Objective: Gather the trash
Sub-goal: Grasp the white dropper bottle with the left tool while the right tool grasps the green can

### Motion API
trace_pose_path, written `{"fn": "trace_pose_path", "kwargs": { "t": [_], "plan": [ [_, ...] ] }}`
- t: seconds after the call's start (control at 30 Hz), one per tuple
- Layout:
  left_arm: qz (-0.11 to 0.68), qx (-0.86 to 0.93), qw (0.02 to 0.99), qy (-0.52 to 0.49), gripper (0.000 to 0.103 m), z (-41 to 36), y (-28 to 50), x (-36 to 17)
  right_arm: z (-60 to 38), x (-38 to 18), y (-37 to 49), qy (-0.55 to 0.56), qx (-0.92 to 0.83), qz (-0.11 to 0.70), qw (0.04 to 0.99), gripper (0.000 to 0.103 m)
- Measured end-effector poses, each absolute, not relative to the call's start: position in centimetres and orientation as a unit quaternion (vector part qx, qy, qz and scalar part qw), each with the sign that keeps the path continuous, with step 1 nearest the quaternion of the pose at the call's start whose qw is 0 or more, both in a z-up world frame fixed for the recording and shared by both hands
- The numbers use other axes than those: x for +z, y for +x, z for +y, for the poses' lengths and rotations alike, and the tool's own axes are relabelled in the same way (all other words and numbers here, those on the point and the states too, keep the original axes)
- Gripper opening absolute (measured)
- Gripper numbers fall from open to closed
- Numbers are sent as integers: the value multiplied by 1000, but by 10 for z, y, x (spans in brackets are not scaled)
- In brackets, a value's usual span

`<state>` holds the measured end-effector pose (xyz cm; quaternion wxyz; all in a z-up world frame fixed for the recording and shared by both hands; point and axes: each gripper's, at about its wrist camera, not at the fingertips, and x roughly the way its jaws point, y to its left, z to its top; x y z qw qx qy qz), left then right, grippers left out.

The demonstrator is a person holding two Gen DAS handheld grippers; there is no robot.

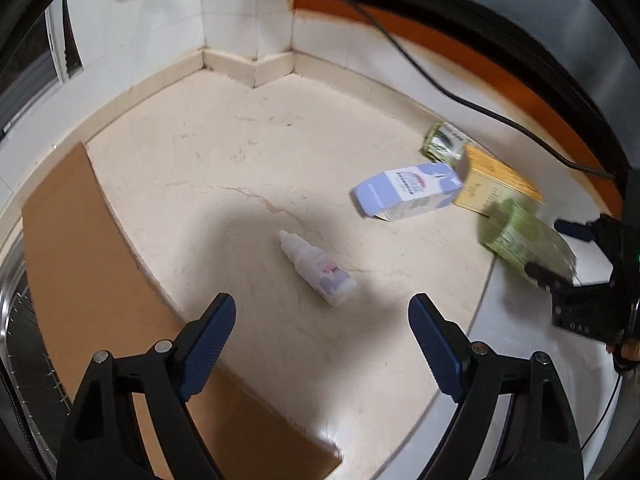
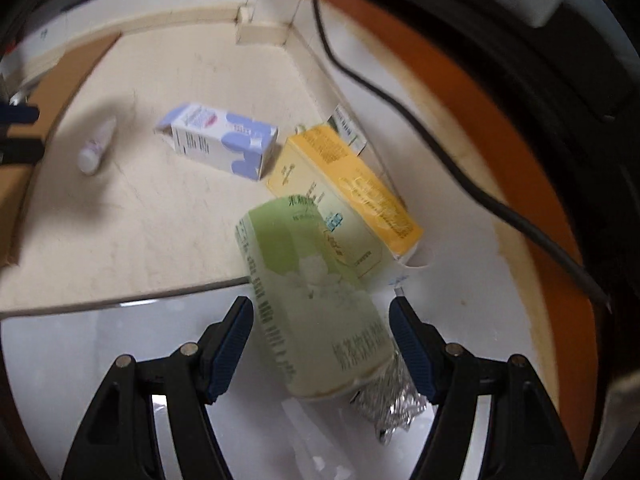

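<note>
L tool (image 1: 322,320) open, empty, just short of dropper bottle (image 1: 318,268): centre over its body; R tool (image 2: 320,344) open astride green carton (image 2: 312,300), no grip yet.

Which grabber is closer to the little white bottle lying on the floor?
Left. The left gripper hovers open right over the little white bottle. The right gripper is off to the side, with the green carton between its jaws.
</note>
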<state>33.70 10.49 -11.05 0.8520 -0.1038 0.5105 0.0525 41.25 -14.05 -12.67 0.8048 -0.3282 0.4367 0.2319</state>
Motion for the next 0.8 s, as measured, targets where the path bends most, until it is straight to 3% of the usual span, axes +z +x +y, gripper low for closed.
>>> {"fn": "trace_pose_path", "kwargs": {
  "t": [0.27,0.47,0.67,0.8],
  "plan": [
    [532,74,834,-126,78,110,367,-137,-131,-149,423,-366,242,448,779,72],
    [550,83,816,-159,63,115,382,-155,-135,-154,427,-361,237,453,780,71],
    [552,85,812,-171,26,116,384,-162,-142,-148,432,-330,241,473,780,68],
    [546,79,814,-181,22,115,375,-162,-139,-145,427,-306,250,487,779,68]
  ]
}}
